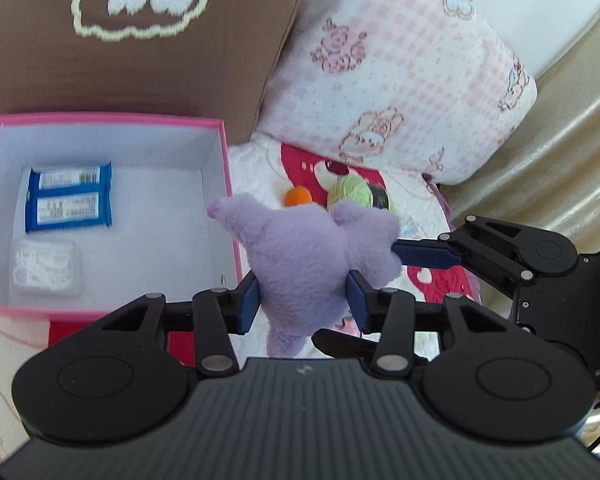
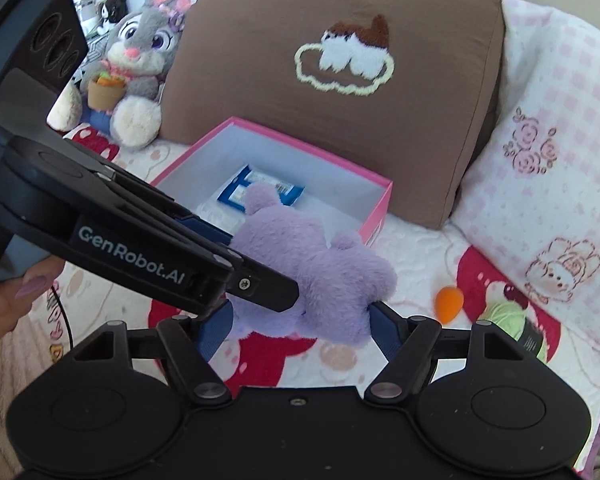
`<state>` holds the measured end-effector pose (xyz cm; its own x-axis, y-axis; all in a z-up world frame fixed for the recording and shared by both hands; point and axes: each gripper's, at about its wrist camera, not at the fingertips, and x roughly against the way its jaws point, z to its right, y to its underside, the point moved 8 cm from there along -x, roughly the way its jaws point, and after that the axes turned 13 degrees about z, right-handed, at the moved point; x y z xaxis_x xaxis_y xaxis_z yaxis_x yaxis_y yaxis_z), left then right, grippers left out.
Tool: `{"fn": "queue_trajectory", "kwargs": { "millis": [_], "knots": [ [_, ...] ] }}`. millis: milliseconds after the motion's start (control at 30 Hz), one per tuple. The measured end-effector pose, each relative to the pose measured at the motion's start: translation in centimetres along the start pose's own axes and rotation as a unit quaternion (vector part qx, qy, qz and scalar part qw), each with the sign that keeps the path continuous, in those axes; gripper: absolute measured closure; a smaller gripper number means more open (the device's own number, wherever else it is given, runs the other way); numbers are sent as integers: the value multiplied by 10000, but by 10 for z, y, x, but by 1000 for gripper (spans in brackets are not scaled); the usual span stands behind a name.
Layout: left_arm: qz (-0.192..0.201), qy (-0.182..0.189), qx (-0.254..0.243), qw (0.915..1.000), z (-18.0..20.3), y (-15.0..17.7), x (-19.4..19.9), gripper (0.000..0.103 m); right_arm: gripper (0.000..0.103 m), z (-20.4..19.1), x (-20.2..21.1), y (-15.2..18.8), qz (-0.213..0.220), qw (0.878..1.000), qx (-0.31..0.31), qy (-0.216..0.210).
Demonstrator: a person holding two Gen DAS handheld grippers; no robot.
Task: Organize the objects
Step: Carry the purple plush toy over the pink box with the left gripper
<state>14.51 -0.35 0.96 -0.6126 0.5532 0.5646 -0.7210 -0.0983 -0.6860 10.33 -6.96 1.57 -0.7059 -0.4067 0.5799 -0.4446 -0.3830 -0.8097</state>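
Both the left hand-held gripper (image 1: 302,304) and the right hand-held gripper (image 2: 300,322) are clamped on the plush (image 1: 312,256), held above the bed just beside the box (image 1: 224,184). Soft fur may slip, or uneven pulls may drop it outside the box's right wall.

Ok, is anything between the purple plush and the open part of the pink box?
Nothing visible blocks it. The purple plush hangs in both hand-held grippers beside the pink box, near its wall. Inside, the blue packets and the white container lie along one side, so the floor nearest the plush is bare.
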Motion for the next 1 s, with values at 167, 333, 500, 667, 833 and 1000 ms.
{"fn": "queue_trajectory", "kwargs": {
  "millis": [167, 333, 500, 667, 833, 1000],
  "knots": [
    [166, -183, 118, 9996, -8, -27, -8, 58, 26, 6, -16, -21, 137, 9998, 2, 151],
    [278, -202, 394, 9986, -30, -38, -13, 58, 29, 8, -35, -34, 191, 9997, -152, 68],
    [313, -159, 780, 9963, -65, -34, -14, 58, 38, -5, -55, -36, 52, 9996, -217, -160],
    [346, -226, 871, 9953, -93, -32, -16, 58, 43, -18, -77, -33, -193, 9987, -162, -433],
    [271, -357, 860, 9953, -117, -31, -24, 58, 43, -27, -103, -32, -246, 9981, -56, -559],
    [205, -509, 970, 9938, -142, -25, -28, 58, 43, -40, -128, -27, -412, 9961, -159, -757]
  ]
}}
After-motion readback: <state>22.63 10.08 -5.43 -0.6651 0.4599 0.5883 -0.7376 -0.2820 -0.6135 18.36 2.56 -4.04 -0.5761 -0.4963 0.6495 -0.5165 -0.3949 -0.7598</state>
